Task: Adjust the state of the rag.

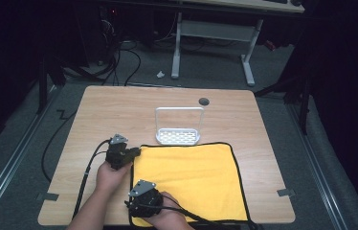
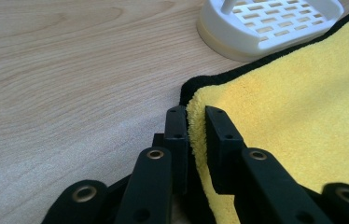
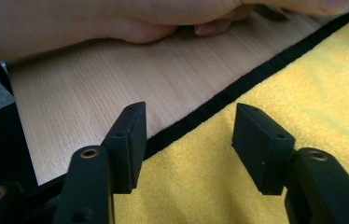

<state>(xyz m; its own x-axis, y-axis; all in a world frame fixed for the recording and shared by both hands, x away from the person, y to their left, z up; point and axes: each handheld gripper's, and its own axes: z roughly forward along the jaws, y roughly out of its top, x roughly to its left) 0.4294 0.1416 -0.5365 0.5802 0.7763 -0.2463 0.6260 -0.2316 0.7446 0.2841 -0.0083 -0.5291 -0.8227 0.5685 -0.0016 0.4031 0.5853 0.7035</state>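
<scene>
My left gripper [image 2: 196, 126] has its jaws clamped on the yellow cloth [image 1: 191, 177] at its far left corner. My right gripper [image 3: 189, 140] holds its jaws apart over the cloth's black-bound left edge. The cloth lies flat on the desk [image 1: 119, 110], just before a white rack [image 1: 178, 126].

A light wood-grain surface [image 1: 100, 110] stands on grey floor. A yellow cloth [image 1: 194, 179] with black edging lies flat over its near right part, reaching the near edge. Just beyond the cloth's far edge sits a white slotted tray [image 1: 178, 136] with an upright handle loop. A dark round hole [image 1: 204, 101] marks the far side.
</scene>
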